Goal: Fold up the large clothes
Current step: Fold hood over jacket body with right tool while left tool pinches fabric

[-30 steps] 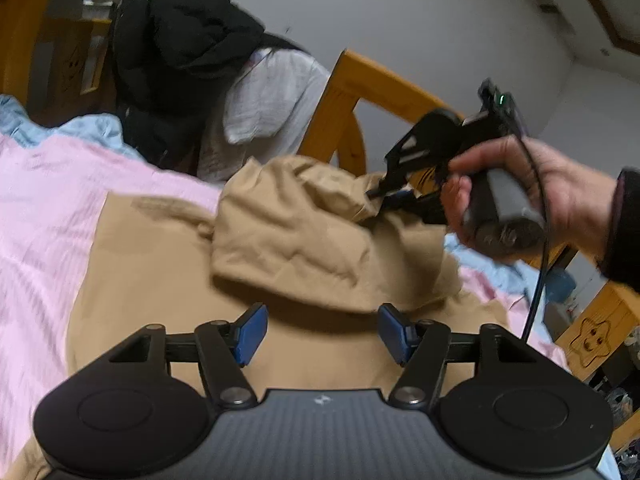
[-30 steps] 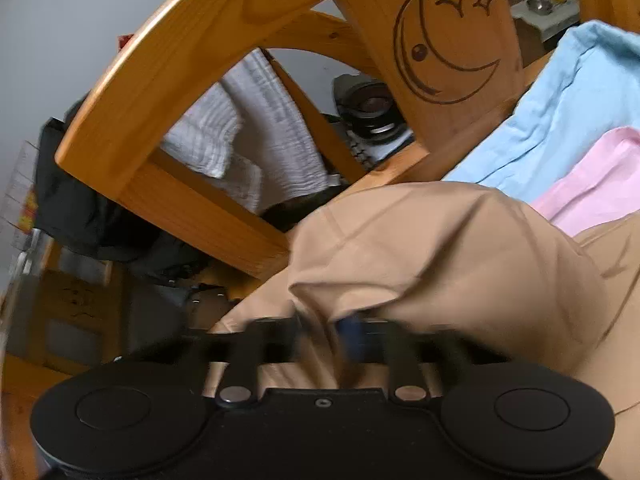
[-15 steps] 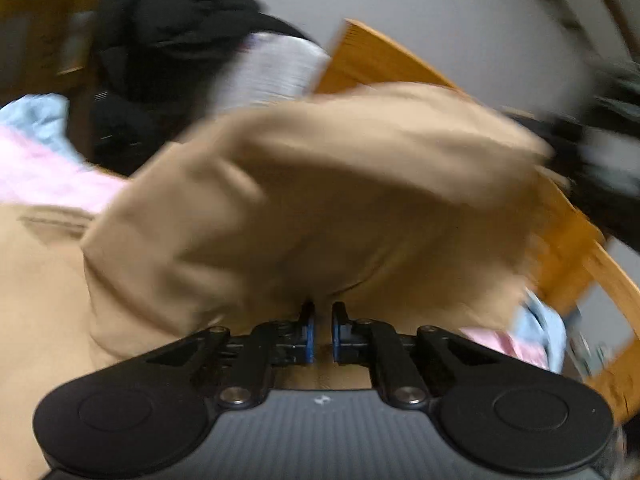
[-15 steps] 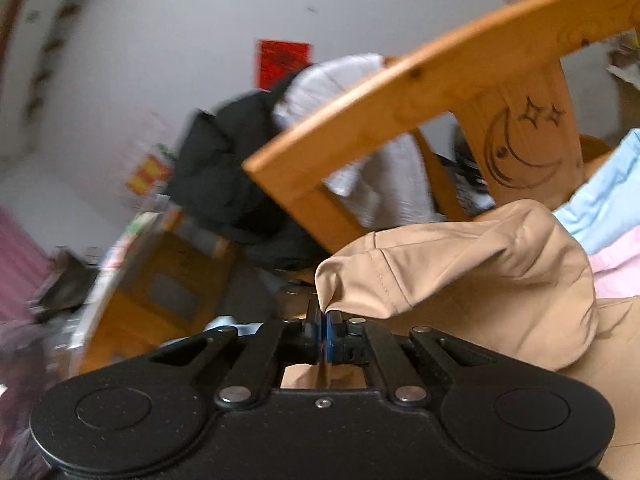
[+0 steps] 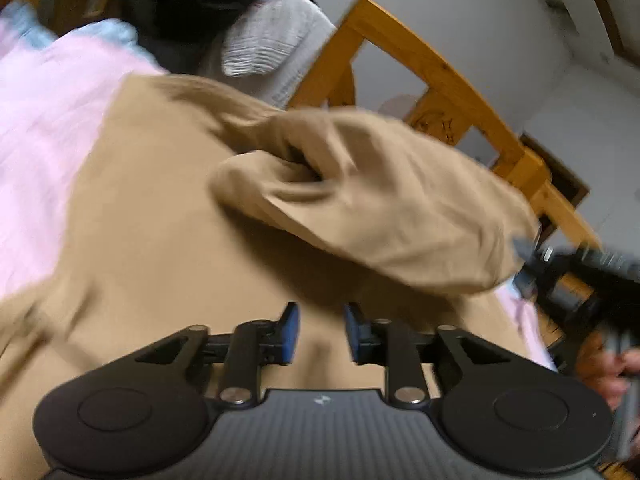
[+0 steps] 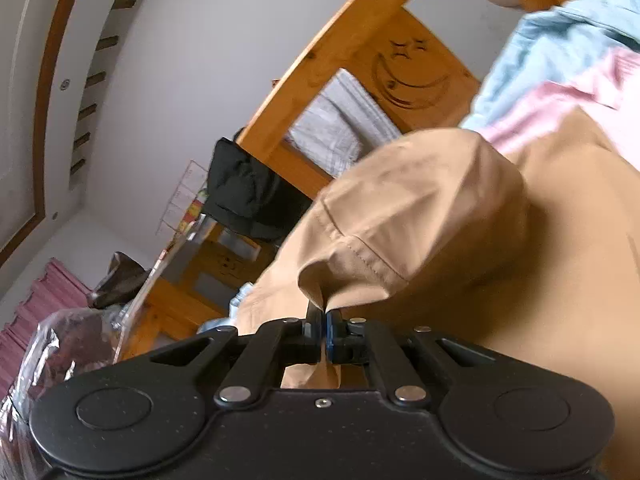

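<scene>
Tan hood drawn out for folding

Left wrist view: left gripper (image 5: 319, 330), jaws just opening, nothing between, hovers over the tan coat (image 5: 168, 248) spread on the pink bedding (image 5: 44, 120) (freed for regripping, I'd guess). Right wrist view: right gripper (image 6: 323, 326) pinches the hood hem taut

A tan jacket (image 5: 160, 240) is lying across pink bedding (image 5: 44, 120) as the left gripper (image 5: 320, 330), its jaws just opening with nothing between them, is hovering above it; the right gripper (image 5: 524, 264) is lifting the hood (image 5: 380, 208) beside a wooden bed frame (image 5: 440, 76).
</scene>
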